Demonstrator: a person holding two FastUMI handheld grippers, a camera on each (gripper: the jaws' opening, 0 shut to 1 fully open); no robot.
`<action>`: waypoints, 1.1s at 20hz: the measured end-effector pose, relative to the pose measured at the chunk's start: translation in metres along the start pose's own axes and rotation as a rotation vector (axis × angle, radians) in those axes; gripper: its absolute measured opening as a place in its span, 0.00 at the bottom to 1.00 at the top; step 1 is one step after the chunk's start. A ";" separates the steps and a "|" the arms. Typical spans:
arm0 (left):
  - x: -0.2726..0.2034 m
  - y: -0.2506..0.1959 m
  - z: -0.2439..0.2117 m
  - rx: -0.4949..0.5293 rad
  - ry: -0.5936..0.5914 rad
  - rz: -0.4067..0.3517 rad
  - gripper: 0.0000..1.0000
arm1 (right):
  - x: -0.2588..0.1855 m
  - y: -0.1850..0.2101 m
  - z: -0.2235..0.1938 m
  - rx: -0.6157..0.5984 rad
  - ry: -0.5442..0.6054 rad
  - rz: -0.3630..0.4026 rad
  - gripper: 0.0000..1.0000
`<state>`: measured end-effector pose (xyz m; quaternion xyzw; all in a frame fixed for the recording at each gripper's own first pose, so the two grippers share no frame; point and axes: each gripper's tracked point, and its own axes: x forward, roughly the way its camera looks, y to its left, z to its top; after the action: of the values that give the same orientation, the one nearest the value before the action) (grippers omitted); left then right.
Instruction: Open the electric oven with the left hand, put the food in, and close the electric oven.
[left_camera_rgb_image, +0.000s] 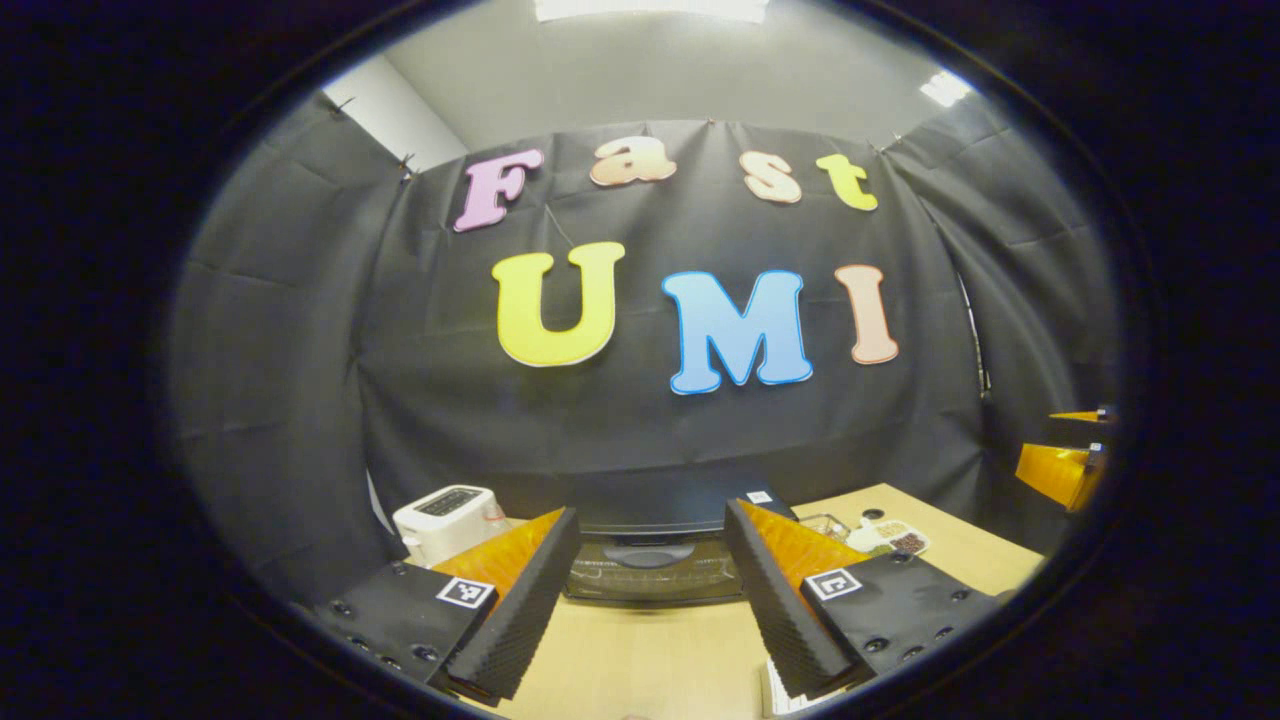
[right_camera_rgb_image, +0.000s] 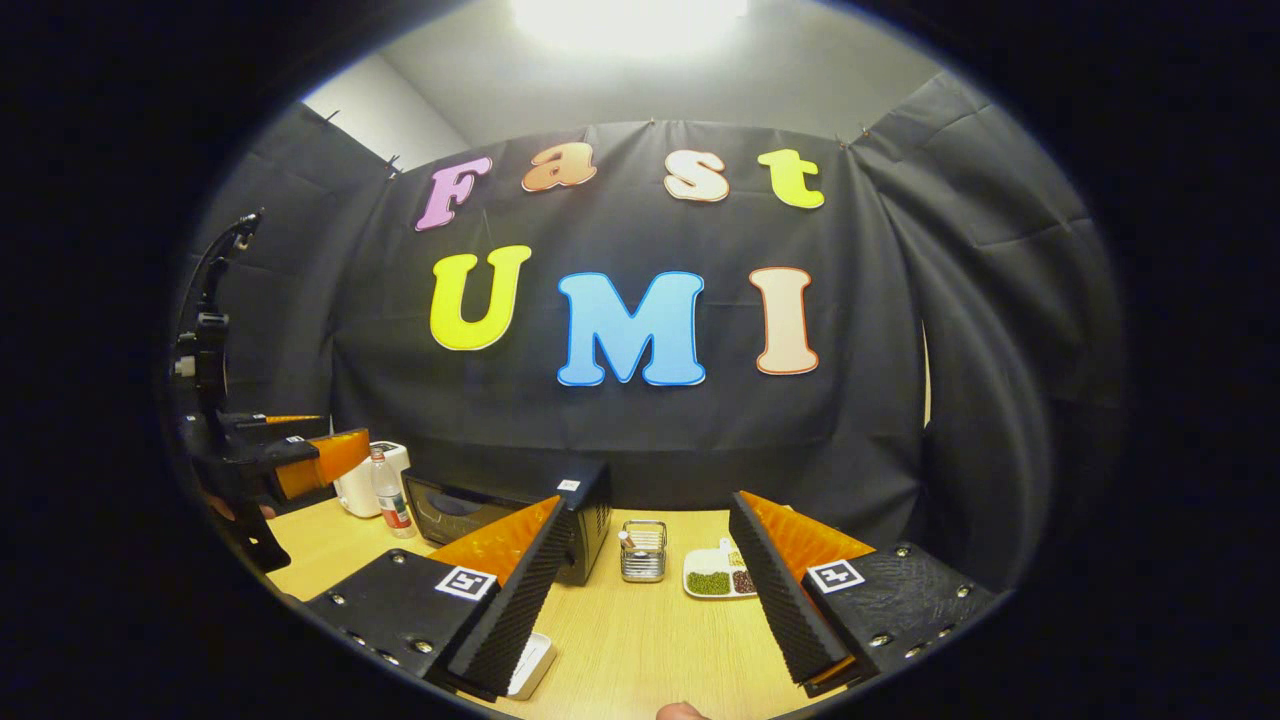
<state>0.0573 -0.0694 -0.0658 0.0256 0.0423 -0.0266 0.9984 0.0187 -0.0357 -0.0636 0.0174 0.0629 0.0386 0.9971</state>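
Oven (left_camera_rgb_image: 650, 560) dead ahead of left claw (left_camera_rgb_image: 650, 590), framed between its two fingers, door shut, long axis running crosswise to claw's line. Left claw wide open, holding nothing, touching nothing, near oven front but apart from it. From right claw (right_camera_rgb_image: 640, 590), oven (right_camera_rgb_image: 520, 520) sits ahead and off to its left; food plate (right_camera_rgb_image: 715, 578) lies ahead on bench (right_camera_rgb_image: 640, 650), just inside right finger. Right claw also spread wide, empty. Judgement: left hand nearer door, handle reach comes first.

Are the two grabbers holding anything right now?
No. The left gripper and right gripper are both open and empty, held above the wooden table facing the black electric oven.
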 end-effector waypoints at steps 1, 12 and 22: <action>-0.013 -0.002 0.004 0.002 -0.010 0.010 1.00 | -0.006 -0.003 0.001 0.002 0.000 0.005 0.98; -0.099 0.024 0.027 0.004 -0.038 0.032 1.00 | -0.052 -0.017 0.024 0.057 -0.043 -0.044 0.97; -0.128 0.056 0.036 -0.011 -0.069 0.030 1.00 | -0.076 0.005 0.043 0.047 -0.081 -0.068 0.97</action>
<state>-0.0638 -0.0091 -0.0162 0.0196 0.0075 -0.0124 0.9997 -0.0512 -0.0379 -0.0115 0.0404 0.0239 0.0026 0.9989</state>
